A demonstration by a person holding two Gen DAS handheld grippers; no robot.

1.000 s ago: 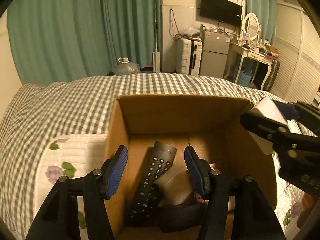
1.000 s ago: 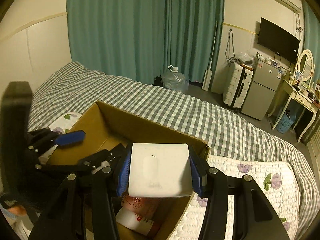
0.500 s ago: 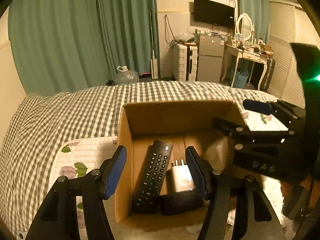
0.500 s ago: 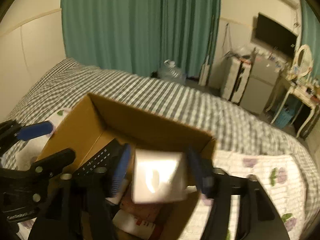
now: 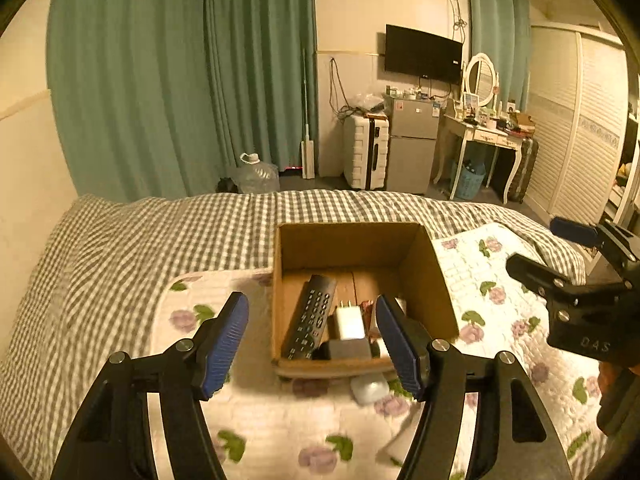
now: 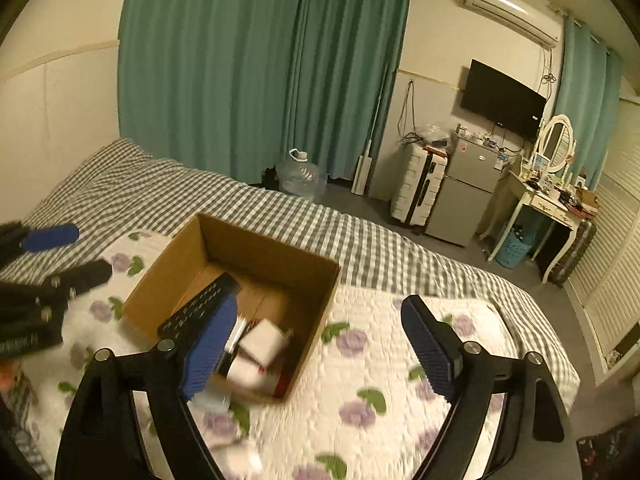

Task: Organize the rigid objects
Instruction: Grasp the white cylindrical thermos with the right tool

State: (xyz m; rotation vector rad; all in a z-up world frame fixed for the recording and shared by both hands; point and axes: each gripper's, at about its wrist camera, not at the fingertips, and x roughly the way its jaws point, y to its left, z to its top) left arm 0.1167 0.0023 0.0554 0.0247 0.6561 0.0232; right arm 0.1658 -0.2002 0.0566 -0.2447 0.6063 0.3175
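Note:
An open cardboard box sits on the floral quilt. Inside lie a black remote, a white plug adapter, a dark block and a white charger cube. My left gripper is open and empty, raised in front of the box. My right gripper is open and empty, above the box's near right corner; it also shows at the right edge of the left wrist view. A small white object lies on the quilt before the box.
The box rests on a bed with a checked cover and floral quilt. Green curtains, a water jug, a suitcase, a small fridge and a dressing table stand beyond the bed.
My right gripper opened and the white charger cube dropped into the box. Both grippers pulled back and up from the box.

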